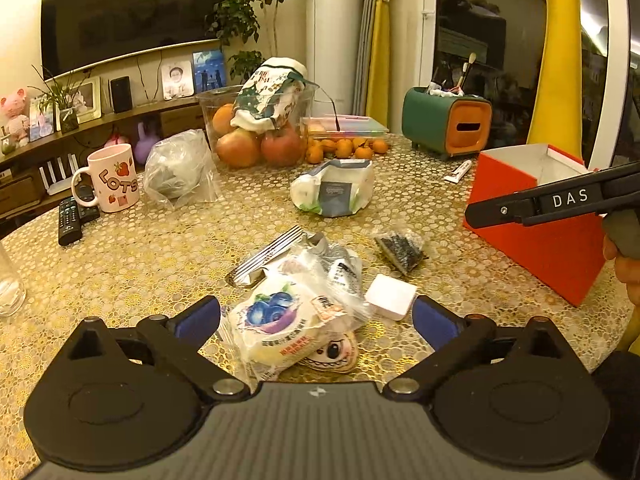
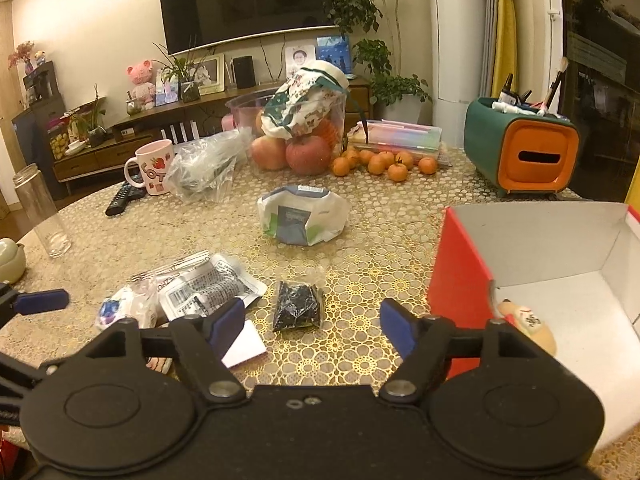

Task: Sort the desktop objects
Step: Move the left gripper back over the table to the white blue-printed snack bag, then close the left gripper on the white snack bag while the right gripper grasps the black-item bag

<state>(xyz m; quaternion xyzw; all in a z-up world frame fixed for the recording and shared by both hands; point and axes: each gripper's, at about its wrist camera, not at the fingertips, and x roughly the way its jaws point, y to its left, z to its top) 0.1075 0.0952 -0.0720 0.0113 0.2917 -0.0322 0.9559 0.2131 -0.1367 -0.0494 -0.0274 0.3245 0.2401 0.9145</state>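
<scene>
The table [image 2: 360,264], under a gold-patterned cloth, bears a red box [image 2: 456,280], snack packets [image 1: 280,312] and a mug [image 1: 114,178].

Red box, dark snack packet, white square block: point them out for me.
red box [image 2: 456,276], right wrist view, red outer wall.
dark snack packet [image 2: 298,309], right wrist view, middle.
white square block [image 1: 390,296], left wrist view, top face.

A home living room: wall television [image 2: 252,0], houseplants [image 2: 360,4], fruit-laden table [image 2: 380,264].
</scene>
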